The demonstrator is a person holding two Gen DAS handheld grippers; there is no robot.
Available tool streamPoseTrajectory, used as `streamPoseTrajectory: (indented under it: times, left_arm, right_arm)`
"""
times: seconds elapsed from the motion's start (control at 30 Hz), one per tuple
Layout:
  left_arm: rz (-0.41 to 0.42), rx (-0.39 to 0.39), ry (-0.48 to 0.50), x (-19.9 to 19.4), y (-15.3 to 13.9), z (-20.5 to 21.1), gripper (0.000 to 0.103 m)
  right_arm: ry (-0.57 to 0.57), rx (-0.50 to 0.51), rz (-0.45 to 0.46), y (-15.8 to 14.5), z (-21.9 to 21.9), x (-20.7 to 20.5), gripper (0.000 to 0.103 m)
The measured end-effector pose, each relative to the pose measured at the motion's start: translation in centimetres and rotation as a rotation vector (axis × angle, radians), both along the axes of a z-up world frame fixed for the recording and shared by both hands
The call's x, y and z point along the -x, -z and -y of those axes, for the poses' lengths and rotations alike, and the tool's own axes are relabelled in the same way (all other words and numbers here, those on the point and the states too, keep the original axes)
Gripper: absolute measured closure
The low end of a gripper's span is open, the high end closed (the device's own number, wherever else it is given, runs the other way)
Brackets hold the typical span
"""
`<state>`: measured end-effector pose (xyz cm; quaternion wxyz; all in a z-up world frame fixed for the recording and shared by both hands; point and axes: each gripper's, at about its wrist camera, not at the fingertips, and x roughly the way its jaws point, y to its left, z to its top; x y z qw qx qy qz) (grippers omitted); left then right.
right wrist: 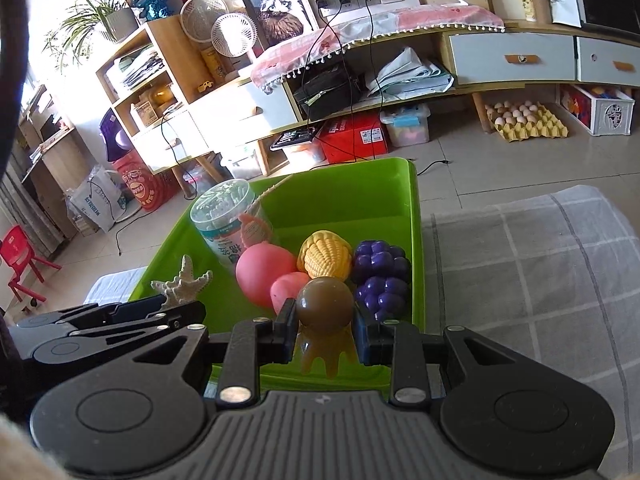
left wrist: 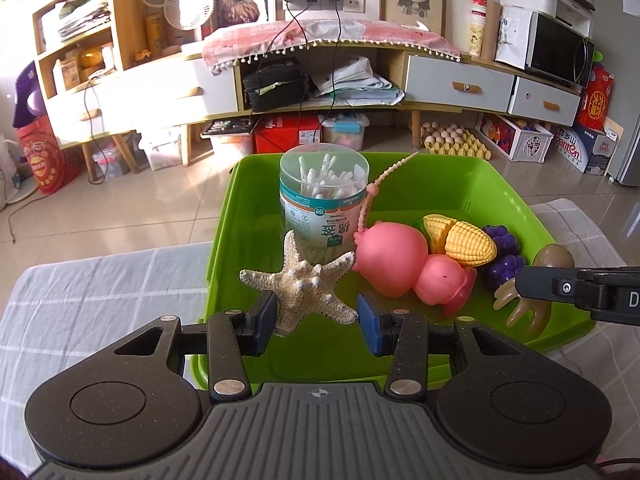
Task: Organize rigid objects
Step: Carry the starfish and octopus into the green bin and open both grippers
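left wrist view:
left gripper (left wrist: 317, 322): jaws closed on the starfish (left wrist: 306, 283); one blue pad on each side of its lower arms.
starfish: pale and knobbly, held upright over the near left part of the green bin (left wrist: 452, 168).
green bin: stands on a grey checked cloth (left wrist: 100, 280); open top.
cotton swab jar (left wrist: 323, 200): clear, upright, at the back left of the bin, behind the starfish.
pink toy (left wrist: 404, 268): lies in the middle of the bin, its thin pink tail rising past the jar.
toy corn (left wrist: 460, 240): rests against the pink toy on its right.
toy grapes (left wrist: 505, 254): purple, just right of the corn.
right gripper (left wrist: 532, 286): enters from the right edge, seen side-on, with the brown toy (left wrist: 554, 258) at its tip.

right wrist view:
right gripper (right wrist: 325, 334): jaws closed on the brown toy (right wrist: 325, 306).
brown toy: round brown head up, amber prongs pointing down, held above the near edge of the green bin (right wrist: 414, 216).
toy grapes (right wrist: 380, 276): against the bin's right wall.
toy corn (right wrist: 326, 258): left of the grapes.
pink toy (right wrist: 264, 274): left of the corn.
left gripper (right wrist: 176, 308): at the left, with the starfish (right wrist: 182, 282) at its tip.
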<state>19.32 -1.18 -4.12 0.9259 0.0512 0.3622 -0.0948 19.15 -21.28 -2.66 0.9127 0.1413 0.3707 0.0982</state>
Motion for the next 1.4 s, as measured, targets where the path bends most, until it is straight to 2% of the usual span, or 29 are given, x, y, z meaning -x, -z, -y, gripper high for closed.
streamPoseTrajectory:
  times: [0.23,0.57,0.7,0.93,1.0,1.07,1.13,1.2,1.4]
  left_arm:
    - [-0.026,-0.024,-0.004,-0.9,0.6,0.1,0.058]
    - [-0.027,-0.059,0.007,-1.5,0.9,0.5,0.058]
    - [-0.023,-0.07,0.007,-1.9,1.0,0.7,0.058]
    - [-0.029,-0.08,0.014,-2.4,1.1,0.8,0.056]
    - [-0.032,-0.077,0.024,-2.3,1.1,0.8,0.051]
    - [-0.018,-0.076,0.022,-2.1,1.0,0.8,0.033]
    - [-0.012,-0.063,0.019,-1.9,0.9,0.8,0.032]
    - [-0.014,-0.056,0.013,-1.7,0.8,0.8,0.027]
    - [0.007,-0.071,0.019,-0.5,0.0,1.0,0.017]
  right_arm:
    - [-0.027,0.088,0.017,0.6,-0.9,-0.1,0.1]
    - [-0.026,0.118,0.019,1.0,-1.2,-1.0,0.1]
    - [-0.028,0.158,0.026,1.2,-1.6,-0.9,0.1]
    - [-0.031,0.155,0.025,1.2,-1.5,-1.0,0.099]
    - [-0.028,0.146,0.024,1.1,-1.5,-0.8,0.097]
    - [-0.034,0.127,0.024,0.7,-1.3,-0.6,0.091]
    - [-0.033,0.123,0.039,0.3,-1.1,-0.3,0.074]
    - [-0.027,0.12,0.054,0.0,-0.9,0.1,0.066]
    - [-0.024,0.109,0.052,-1.2,-0.8,0.7,0.061]
